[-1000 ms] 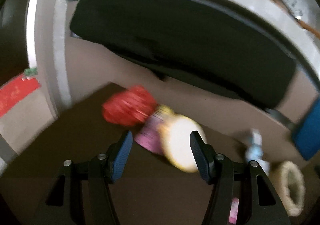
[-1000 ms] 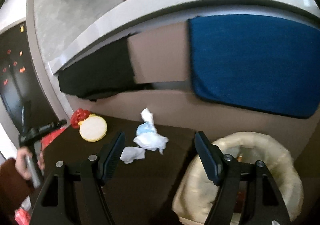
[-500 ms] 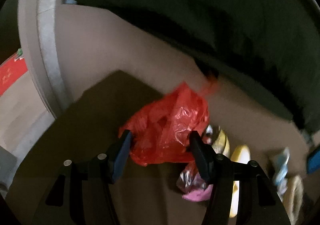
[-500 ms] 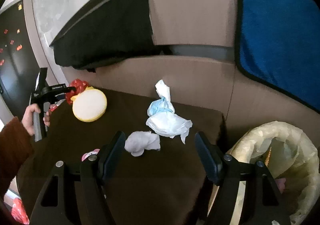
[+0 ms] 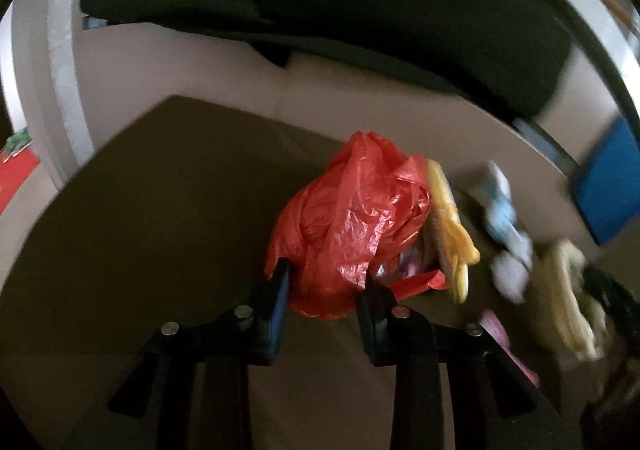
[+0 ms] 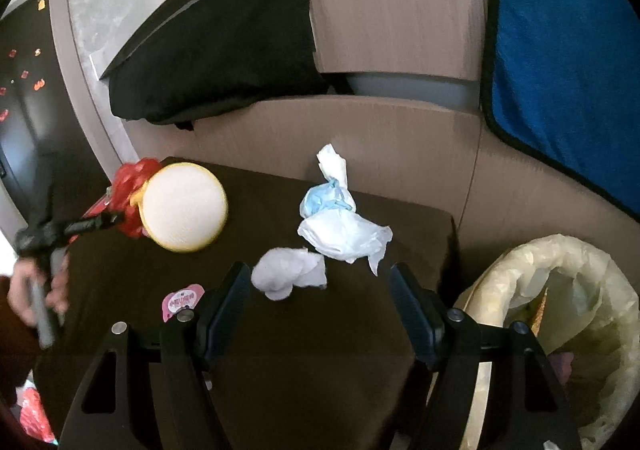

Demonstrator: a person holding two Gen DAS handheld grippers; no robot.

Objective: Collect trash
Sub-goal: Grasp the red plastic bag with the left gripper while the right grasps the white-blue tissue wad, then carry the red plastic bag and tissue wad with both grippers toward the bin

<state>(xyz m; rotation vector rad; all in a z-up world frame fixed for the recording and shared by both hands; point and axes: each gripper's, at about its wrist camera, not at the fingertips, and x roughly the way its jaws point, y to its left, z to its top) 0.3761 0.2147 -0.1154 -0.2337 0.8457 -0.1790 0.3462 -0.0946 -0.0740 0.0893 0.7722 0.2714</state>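
A crumpled red plastic bag [image 5: 352, 226] lies on the dark brown table [image 5: 160, 210]. My left gripper [image 5: 322, 292] is shut on its near end. The bag also shows in the right wrist view [image 6: 128, 186], with the left gripper [image 6: 108, 219] at it. A yellow-rimmed white disc [image 6: 182, 206] leans against the bag. My right gripper [image 6: 320, 302] is open and empty just in front of a white crumpled tissue [image 6: 288, 272]. A white and blue wad of plastic [image 6: 340, 222] lies behind the tissue. The lined trash bin [image 6: 560, 310] stands off the table's right edge.
A small pink wrapper [image 6: 182, 300] lies on the table near my right gripper's left finger. A beige cabinet front [image 6: 380, 130] rises behind the table, with a black cloth [image 6: 224, 62] and a blue towel [image 6: 568, 62] hung over it.
My left gripper has closed in on the red bag and swung right. My right gripper has moved forward and down toward the white tissue.
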